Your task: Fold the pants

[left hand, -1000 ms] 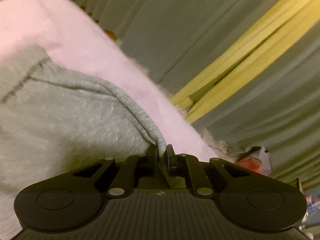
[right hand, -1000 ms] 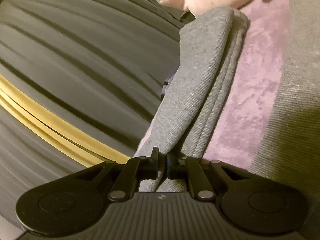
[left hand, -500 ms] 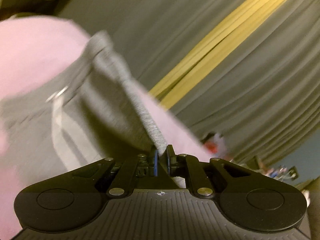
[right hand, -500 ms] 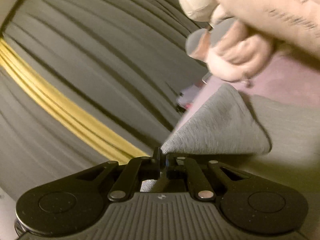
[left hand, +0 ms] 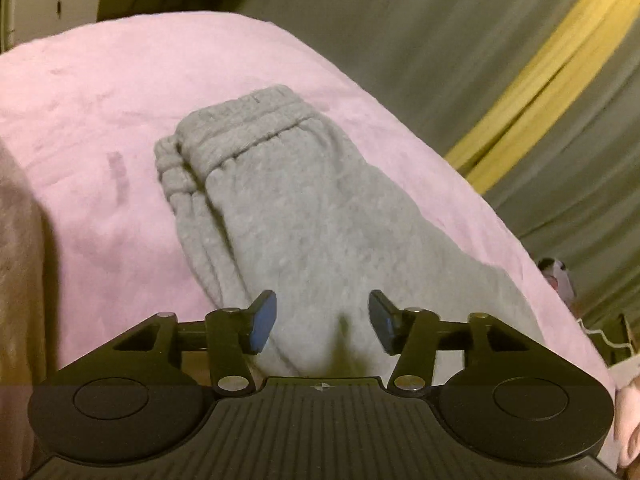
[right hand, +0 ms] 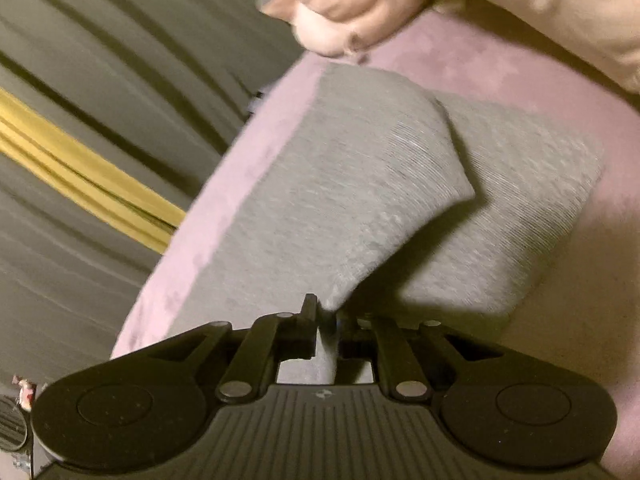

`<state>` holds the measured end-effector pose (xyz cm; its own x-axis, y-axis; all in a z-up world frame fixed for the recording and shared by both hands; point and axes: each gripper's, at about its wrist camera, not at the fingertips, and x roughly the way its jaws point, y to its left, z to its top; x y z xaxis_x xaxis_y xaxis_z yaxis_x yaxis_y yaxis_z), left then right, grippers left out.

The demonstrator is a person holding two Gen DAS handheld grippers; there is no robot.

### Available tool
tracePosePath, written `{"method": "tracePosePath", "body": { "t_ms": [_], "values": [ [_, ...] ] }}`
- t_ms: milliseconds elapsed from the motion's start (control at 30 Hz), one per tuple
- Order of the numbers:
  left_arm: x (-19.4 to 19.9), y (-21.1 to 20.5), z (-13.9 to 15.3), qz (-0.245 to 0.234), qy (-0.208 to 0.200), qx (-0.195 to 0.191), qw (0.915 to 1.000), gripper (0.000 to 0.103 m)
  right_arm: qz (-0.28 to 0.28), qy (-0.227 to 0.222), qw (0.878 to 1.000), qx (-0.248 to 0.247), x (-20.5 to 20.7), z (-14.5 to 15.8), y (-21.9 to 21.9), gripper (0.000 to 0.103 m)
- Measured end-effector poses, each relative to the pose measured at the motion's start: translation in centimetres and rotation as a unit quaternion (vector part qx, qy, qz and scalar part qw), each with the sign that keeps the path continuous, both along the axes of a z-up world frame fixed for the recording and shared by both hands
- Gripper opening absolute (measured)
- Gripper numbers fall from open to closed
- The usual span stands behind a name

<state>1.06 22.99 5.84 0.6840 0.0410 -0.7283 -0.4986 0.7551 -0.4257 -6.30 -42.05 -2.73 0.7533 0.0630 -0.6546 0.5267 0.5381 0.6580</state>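
Note:
The grey pants (left hand: 288,216) lie folded on a pink blanket (left hand: 100,120), with the ribbed waistband at the far end. My left gripper (left hand: 322,322) is open and empty, its blue-padded fingers just above the near end of the pants. My right gripper (right hand: 327,314) is shut on a corner of the grey pants (right hand: 360,184) and holds the top layer lifted over the lower layer. The person's other hand (right hand: 344,4) shows at the top of the right wrist view.
Grey curtains with a yellow stripe (left hand: 540,80) hang behind the bed. The pink blanket (right hand: 460,60) drops off at its edge toward the curtains. Small objects (left hand: 558,280) sit at the far right. A pale sleeve (right hand: 540,12) crosses the upper right.
My left gripper has opened and let go of the pants, which now lie folded on the blanket. My right gripper still holds its corner and has lowered the layer over the fold.

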Motion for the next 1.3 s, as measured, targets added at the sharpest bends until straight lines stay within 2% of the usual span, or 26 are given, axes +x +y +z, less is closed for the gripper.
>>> {"method": "tracePosePath", "body": {
  "t_ms": [33,67,167,233,267,300,333,367,433,567,667,800,933,1000,1033,1100,1133,1167,1200,1233,1267,1300],
  "values": [
    [0.6,0.4,-0.4,0.006,0.000,-0.002,1.0000,0.067,-0.009,0.003,1.000,0.003,0.0,-0.5,-0.3,0.020],
    [1.1,0.6,-0.6,0.013,0.000,0.001,0.9999,0.069,-0.018,-0.002,1.000,0.007,-0.6,-0.7,-0.5,0.022],
    [2.8,0.9,-1.9,0.025,0.016,0.009,0.9995,0.066,-0.048,-0.025,0.998,0.029,-0.8,-1.5,-1.6,0.023],
    [3.5,1.2,-2.8,0.031,0.018,-0.002,0.9994,0.058,-0.068,-0.037,0.996,0.044,-0.8,-1.9,-2.4,0.023],
    [3.7,1.3,-2.9,0.034,0.021,-0.002,0.9992,0.045,-0.076,-0.045,0.995,0.039,-0.7,-1.7,-2.6,0.023],
    [3.8,1.3,-3.0,0.037,0.026,0.004,0.9990,0.033,-0.078,-0.052,0.995,0.026,-0.6,-1.4,-2.7,0.015],
    [3.9,1.3,-3.0,0.036,0.030,0.010,0.9988,0.028,-0.075,-0.053,0.996,0.009,-0.5,-0.9,-2.8,0.006],
    [3.9,1.4,-2.8,0.034,0.032,0.014,0.9988,0.022,-0.074,-0.050,0.996,-0.005,-0.2,-0.5,-2.9,0.006],
    [3.8,1.4,-2.5,0.029,0.032,0.017,0.9989,0.019,-0.069,-0.038,0.997,-0.012,0.2,-0.2,-3.1,0.007],
    [3.5,1.5,-1.9,0.029,0.031,0.018,0.9989,0.014,-0.060,-0.024,0.998,0.019,1.1,-0.8,-3.9,0.010],
    [3.2,1.5,-1.1,0.033,0.025,0.015,0.9990,0.011,-0.058,-0.028,0.998,-0.027,0.5,0.8,-3.1,0.006],
    [2.2,2.0,1.2,0.041,-0.003,0.024,0.9989,0.009,-0.050,-0.080,0.991,-0.091,-0.7,5.2,-1.9,0.005],
    [1.4,2.6,3.2,0.033,-0.023,0.040,0.9984,0.009,-0.040,-0.109,0.979,-0.165,-2.5,7.8,-0.2,0.005],
    [1.1,2.1,3.7,0.018,-0.024,0.052,0.9982,0.009,-0.028,-0.084,0.976,-0.197,-2.9,7.0,0.1,0.005],
    [1.1,1.6,3.8,0.004,-0.019,0.060,0.9980,0.010,-0.017,-0.050,0.978,-0.204,-2.7,6.0,-0.1,0.009],
    [1.2,0.3,4.0,-0.023,-0.004,0.083,0.9963,0.019,-0.023,0.055,0.979,-0.196,-2.1,3.4,-1.0,0.019],
    [1.2,-0.4,4.1,-0.034,0.001,0.094,0.9950,0.021,-0.039,0.079,0.979,-0.183,-2.5,2.6,-1.7,0.019],
    [1.3,-1.4,4.2,-0.050,0.004,0.109,0.9928,0.027,-0.062,0.082,0.981,-0.162,-3.4,2.2,-2.4,0.020],
    [1.3,-2.4,4.2,-0.065,0.006,0.120,0.9906,0.037,-0.082,0.068,0.985,-0.138,-4.3,2.1,-3.1,0.023],
    [1.4,-3.5,4.2,-0.080,0.006,0.131,0.9882,0.044,-0.098,0.057,0.986,-0.125,-4.9,2.3,-3.5,0.034],
    [1.4,-4.8,4.2,-0.094,0.004,0.141,0.9856,0.057,-0.114,0.054,0.984,-0.127,-5.4,2.8,-3.7,0.042],
    [1.4,-6.0,4.2,-0.107,0.001,0.150,0.9829,0.062,-0.125,0.056,0.980,-0.145,-5.6,3.4,-3.7,0.054]
  ]
}}
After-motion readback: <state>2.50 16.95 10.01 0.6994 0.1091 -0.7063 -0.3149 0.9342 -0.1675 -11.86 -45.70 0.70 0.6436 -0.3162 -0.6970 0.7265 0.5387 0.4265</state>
